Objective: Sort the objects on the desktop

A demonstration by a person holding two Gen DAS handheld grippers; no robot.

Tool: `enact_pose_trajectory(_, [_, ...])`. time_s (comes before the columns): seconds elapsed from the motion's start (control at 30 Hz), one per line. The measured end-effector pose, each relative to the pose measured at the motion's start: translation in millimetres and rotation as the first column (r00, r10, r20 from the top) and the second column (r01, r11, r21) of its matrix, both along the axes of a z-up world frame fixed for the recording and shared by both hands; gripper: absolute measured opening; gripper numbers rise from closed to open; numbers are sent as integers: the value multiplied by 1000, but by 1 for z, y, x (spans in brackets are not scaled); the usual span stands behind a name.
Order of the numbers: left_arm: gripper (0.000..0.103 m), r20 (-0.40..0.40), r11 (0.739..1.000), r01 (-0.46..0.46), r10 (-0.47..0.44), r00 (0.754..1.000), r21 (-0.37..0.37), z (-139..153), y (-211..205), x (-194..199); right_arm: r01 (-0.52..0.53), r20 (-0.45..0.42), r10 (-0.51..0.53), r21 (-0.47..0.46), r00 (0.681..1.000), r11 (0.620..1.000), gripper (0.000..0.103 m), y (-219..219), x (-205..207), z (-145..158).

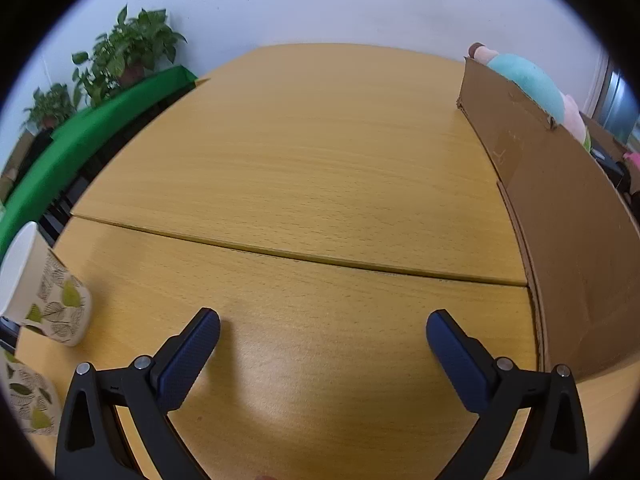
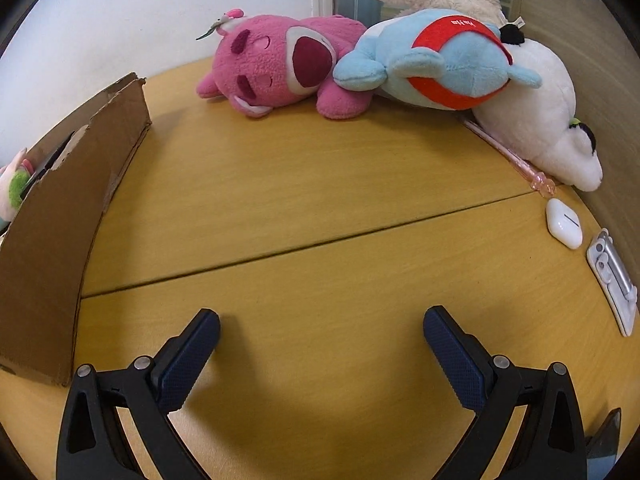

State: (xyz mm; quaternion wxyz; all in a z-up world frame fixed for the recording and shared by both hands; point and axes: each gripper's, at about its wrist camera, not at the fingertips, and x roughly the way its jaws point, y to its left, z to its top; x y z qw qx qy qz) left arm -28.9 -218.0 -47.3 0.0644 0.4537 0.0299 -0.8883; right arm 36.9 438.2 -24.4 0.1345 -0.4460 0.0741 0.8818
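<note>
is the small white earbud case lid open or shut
Shut. The small white earbud case lies flat on the wooden table, and its lid seam shows only as a thin dark line, no gap.

pink plush bear [image 2: 276,68], light-blue and red plush [image 2: 440,64], leaf-patterned cup [image 1: 56,300], brown cardboard box [image 1: 560,216]

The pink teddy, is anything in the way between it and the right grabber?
No. Only bare wooden table lies between the open right gripper and the pink teddy. The cardboard box stands off to the left, out of the path.

Potted plants [image 1: 128,50] beside green cloth [image 1: 80,140], white wall [image 1: 320,4], wooden table [image 1: 304,152]
</note>
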Motion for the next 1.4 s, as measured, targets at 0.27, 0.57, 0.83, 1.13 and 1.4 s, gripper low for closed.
enact_pose_trajectory(0.27, [103,1,1000,-28,28,1000,6,0,-15,-7,93,6,-93,-2,996,996,103,17,0,-2])
enact_pose_trajectory(0.57, [103,0,1000,-27,27,1000,6,0,-14,-5,127,6,-127,-3,992,992,103,26,9,-2])
enact_pose_trajectory(0.83, [103,-1,1000,-27,27,1000,7,0,-14,-5,128,6,-128,-3,992,992,103,26,9,-2])
enact_pose_trajectory(1.13, [103,-1,1000,-27,27,1000,7,0,-15,-5,218,6,-218,-2,976,976,103,26,9,-2])
enact_pose_trajectory(1.4, [103,-1,1000,-27,27,1000,7,0,-14,-4,230,5,-230,-2,973,973,103,26,9,-3])
